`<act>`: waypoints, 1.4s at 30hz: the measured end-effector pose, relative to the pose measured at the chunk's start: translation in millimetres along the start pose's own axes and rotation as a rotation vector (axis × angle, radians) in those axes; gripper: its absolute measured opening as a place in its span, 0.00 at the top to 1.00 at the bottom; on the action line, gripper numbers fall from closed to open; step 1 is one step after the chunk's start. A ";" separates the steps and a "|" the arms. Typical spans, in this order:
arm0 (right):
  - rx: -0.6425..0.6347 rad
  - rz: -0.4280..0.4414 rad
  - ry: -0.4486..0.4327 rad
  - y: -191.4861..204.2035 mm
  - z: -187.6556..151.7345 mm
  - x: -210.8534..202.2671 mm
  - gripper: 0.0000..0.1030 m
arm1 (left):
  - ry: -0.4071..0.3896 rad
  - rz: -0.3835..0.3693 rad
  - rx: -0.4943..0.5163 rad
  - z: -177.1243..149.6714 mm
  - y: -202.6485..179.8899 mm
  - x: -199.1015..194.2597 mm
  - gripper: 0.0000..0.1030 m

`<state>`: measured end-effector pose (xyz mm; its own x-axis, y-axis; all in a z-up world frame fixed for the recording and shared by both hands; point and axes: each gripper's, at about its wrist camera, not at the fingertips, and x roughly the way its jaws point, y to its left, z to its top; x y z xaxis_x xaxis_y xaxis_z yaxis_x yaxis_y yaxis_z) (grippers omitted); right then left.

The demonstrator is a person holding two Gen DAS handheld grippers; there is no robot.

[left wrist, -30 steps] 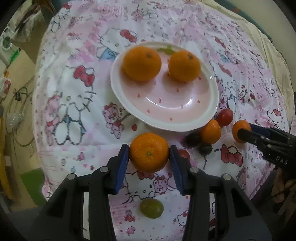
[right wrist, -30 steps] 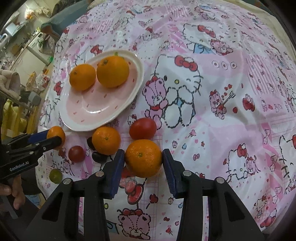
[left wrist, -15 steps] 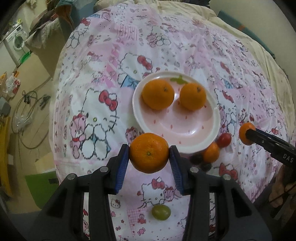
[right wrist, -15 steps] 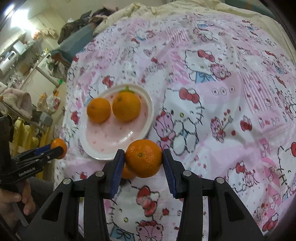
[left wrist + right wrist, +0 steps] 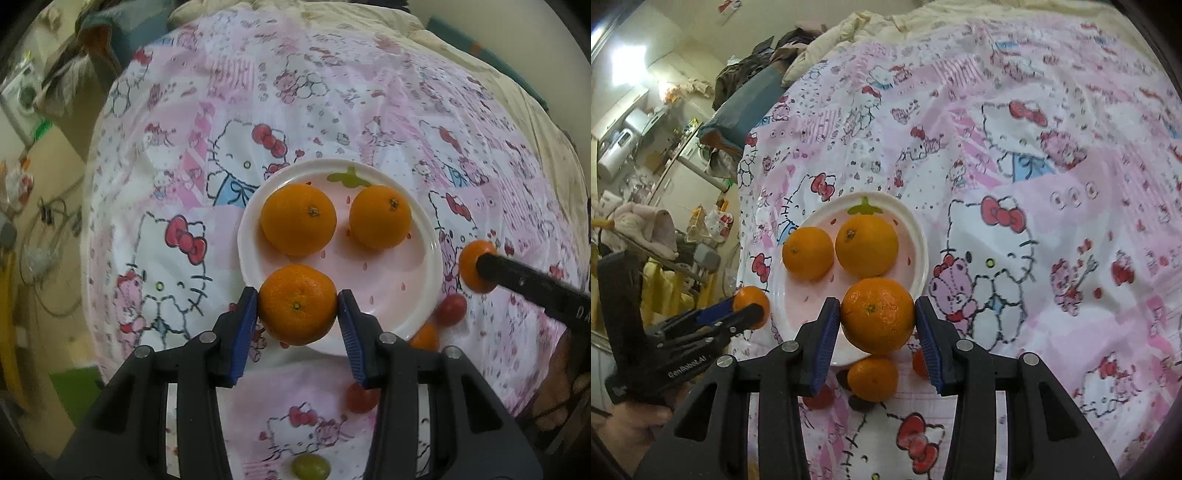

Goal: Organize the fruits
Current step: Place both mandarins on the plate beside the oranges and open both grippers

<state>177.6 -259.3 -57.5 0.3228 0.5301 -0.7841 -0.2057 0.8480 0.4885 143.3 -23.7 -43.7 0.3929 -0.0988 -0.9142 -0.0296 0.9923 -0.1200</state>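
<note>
A white and pink plate [image 5: 424,291] [image 5: 916,236] lies on the Hello Kitty cloth with two oranges [image 5: 298,219] [image 5: 380,216] on it. My left gripper [image 5: 297,308] is shut on an orange [image 5: 298,304], held above the plate's near left rim. My right gripper [image 5: 878,320] is shut on another orange [image 5: 878,315], held above the plate's near right rim. In the left wrist view the right gripper's orange [image 5: 474,265] shows right of the plate. In the right wrist view the left gripper's orange [image 5: 750,302] shows left of the plate.
Loose fruit lies on the cloth in front of the plate: a small orange [image 5: 872,377] [image 5: 424,338], red tomatoes [image 5: 451,309] [image 5: 360,398], a green grape [image 5: 310,467], and dark fruit [image 5: 862,406]. The table edge drops off at left toward a cluttered floor.
Both grippers have lifted their oranges off the cloth and carried them forward over the near rim of the plate. The loose fruit has stayed on the cloth.
</note>
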 end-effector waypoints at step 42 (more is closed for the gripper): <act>0.077 0.029 0.047 -5.6 10.8 29.3 0.43 | 0.027 -0.040 -0.042 6.9 -5.7 30.4 0.30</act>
<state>198.2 -248.4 -79.1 0.2738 0.5555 -0.7851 -0.1424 0.8308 0.5381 161.8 -31.8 -68.2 0.3701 -0.1408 -0.9183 -0.0535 0.9836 -0.1723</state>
